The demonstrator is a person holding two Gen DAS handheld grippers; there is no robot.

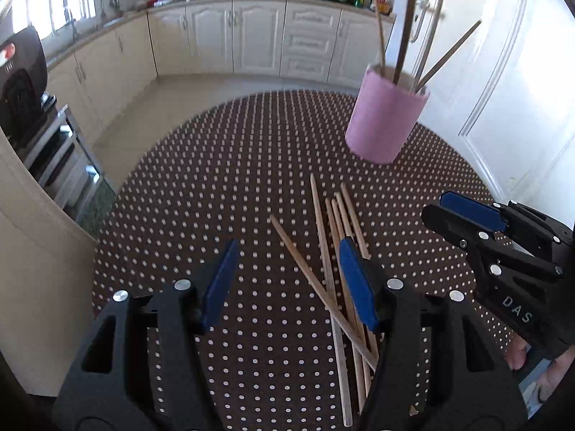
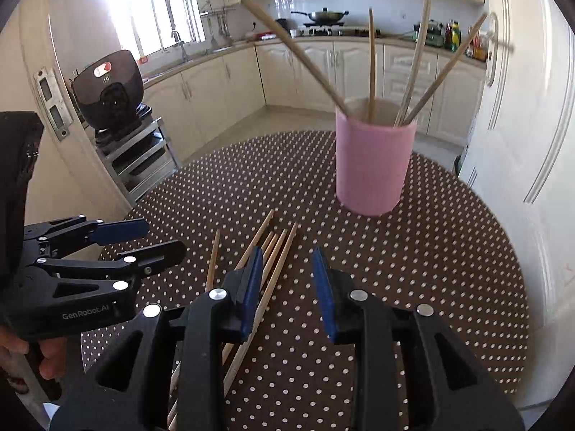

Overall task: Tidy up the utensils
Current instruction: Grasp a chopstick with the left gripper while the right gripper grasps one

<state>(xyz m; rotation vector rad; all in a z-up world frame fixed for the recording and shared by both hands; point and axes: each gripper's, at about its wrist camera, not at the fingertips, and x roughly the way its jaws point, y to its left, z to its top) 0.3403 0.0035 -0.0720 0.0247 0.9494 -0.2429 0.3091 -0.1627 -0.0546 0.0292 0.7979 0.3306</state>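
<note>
Several loose wooden chopsticks [image 1: 332,269] lie in a heap on the brown dotted table; they also show in the right wrist view [image 2: 276,255]. A pink cup [image 1: 386,116] holds several upright chopsticks [image 1: 404,32] at the far right; it also shows in the right wrist view [image 2: 373,165]. My left gripper [image 1: 289,280] is open and empty, low over the heap, its right finger above the sticks. My right gripper [image 2: 287,287] is open and empty, just right of the heap. Each gripper shows in the other's view: the right [image 1: 467,215] and the left [image 2: 143,240].
The round table [image 1: 215,197] has a dotted brown cloth and ends close behind the cup. A metal rack with a black appliance [image 2: 107,86] stands left of the table. White cabinet doors [image 2: 521,125] are close on the right.
</note>
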